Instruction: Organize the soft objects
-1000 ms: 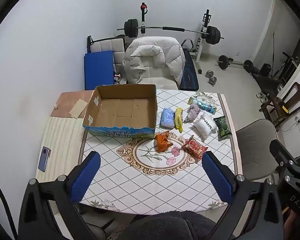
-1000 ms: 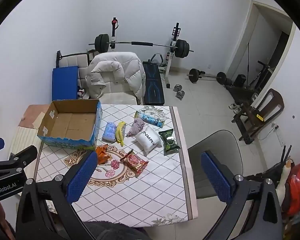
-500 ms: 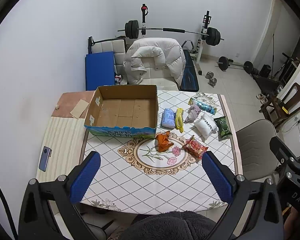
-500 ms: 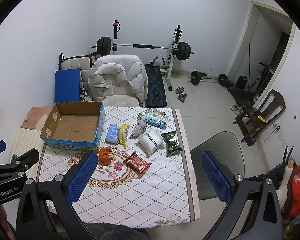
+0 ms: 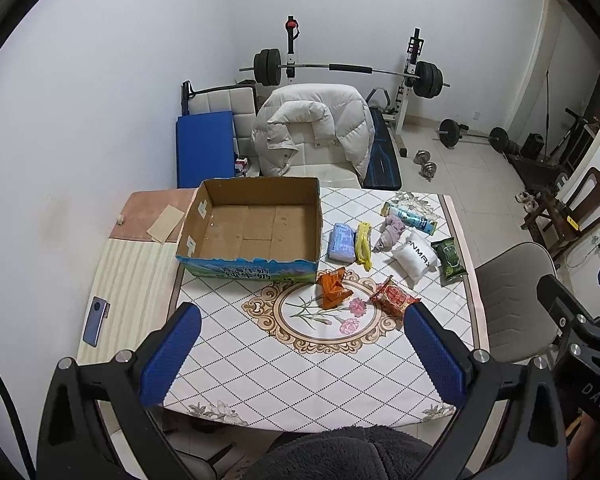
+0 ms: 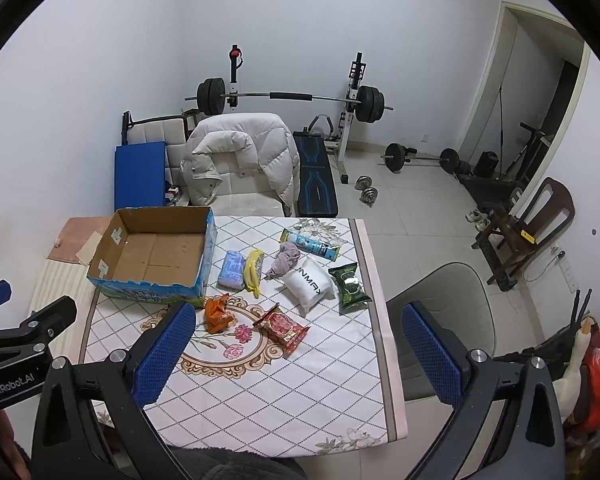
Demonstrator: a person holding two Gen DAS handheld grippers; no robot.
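Note:
An empty cardboard box [image 5: 256, 228] [image 6: 156, 256] stands at the table's far left. To its right lie several soft items: a blue pack [image 5: 342, 242], a yellow banana toy [image 5: 363, 245], a grey cloth [image 5: 390, 232], a white pillow pack [image 5: 414, 258], a green pouch [image 5: 449, 258], an orange packet [image 5: 332, 288], a red packet [image 5: 394, 300] and a blue-white tube pack [image 5: 410, 216]. My left gripper [image 5: 302, 354] and right gripper [image 6: 296, 354] are open and empty, held high above the table's near edge.
A phone [image 5: 96, 320] lies on the striped side surface at left. A grey chair [image 6: 444, 320] stands right of the table, a jacket-draped chair [image 5: 316, 132] behind it. A barbell rack [image 5: 348, 70] and weights fill the back of the room.
Both grippers have drifted slightly; the table shifts a little in both views. Nothing on the table has moved.

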